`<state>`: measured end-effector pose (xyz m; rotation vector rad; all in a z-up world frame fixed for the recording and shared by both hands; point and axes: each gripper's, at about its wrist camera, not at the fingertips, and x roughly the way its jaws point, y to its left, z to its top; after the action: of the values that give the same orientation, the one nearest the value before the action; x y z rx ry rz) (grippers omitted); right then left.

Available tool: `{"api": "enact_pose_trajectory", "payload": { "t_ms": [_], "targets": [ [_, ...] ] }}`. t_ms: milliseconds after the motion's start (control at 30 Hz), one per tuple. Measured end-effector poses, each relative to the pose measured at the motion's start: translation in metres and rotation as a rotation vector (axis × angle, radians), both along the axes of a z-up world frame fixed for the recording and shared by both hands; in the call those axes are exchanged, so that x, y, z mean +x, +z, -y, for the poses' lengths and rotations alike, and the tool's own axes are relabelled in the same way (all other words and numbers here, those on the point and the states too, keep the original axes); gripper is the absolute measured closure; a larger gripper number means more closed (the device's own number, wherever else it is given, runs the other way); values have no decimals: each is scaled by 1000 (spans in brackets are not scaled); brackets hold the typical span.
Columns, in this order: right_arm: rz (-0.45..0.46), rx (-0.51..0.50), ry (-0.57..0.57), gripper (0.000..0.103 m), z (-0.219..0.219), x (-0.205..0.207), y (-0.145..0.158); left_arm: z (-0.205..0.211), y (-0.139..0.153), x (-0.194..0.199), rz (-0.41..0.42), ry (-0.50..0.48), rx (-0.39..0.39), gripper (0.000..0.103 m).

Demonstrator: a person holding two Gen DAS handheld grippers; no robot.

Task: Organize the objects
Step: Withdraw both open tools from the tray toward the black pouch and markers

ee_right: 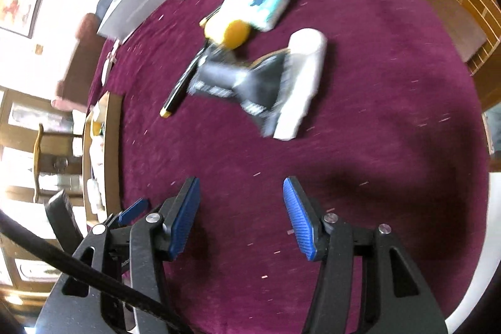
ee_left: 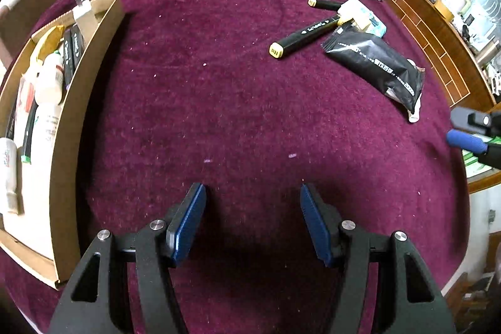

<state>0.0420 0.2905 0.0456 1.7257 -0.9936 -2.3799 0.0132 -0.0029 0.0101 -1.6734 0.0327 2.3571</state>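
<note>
A table covered in dark magenta velvet cloth [ee_left: 219, 89], seen from two handheld grippers pointing steeply down at it. The left gripper [ee_left: 253, 221] hangs over bare cloth, its blue-padded jaws about half open with nothing between them. The right gripper [ee_right: 241, 216] is likewise about half open and empty; its view is blurred.

Along the left edge of the table stands a shallow cardboard box [ee_left: 90, 58], already holding white bottles, dark markers and a yellow packet laid side by side, so it appears to be the collecting place.

Items not yet sorted lie in a loose cluster well apart from the box, towards the far right: a black marker with a yellow cap [ee_left: 305, 36], a second black marker [ee_left: 325, 4] behind it, a black foil sachet [ee_left: 375, 64], and a small white and teal carton [ee_left: 363, 16] touching the sachet's top. In the right view, a white tube [ee_right: 300, 83] lies partly under the sachet, and a yellow round-capped item [ee_right: 230, 33] sits beside the carton.

Both grippers seem to be between pick-ups, probably heading for this cluster
</note>
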Motion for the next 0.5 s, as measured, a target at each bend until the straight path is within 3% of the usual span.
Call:
{"api": "enact_pose_trajectory", "payload": {
  "t_ms": [167, 367, 500],
  "targets": [
    [-15, -3, -59, 49, -24, -5, 2, -7, -3, 1, -19, -4, 5, 28],
    [-24, -9, -50, 48, -26, -19, 1, -25, -11, 7, -39, -64, -58, 3],
    [-22, -22, -25, 49, -18, -28, -2, -35, -17, 12, -78, -97, -118, 2]
  ]
}}
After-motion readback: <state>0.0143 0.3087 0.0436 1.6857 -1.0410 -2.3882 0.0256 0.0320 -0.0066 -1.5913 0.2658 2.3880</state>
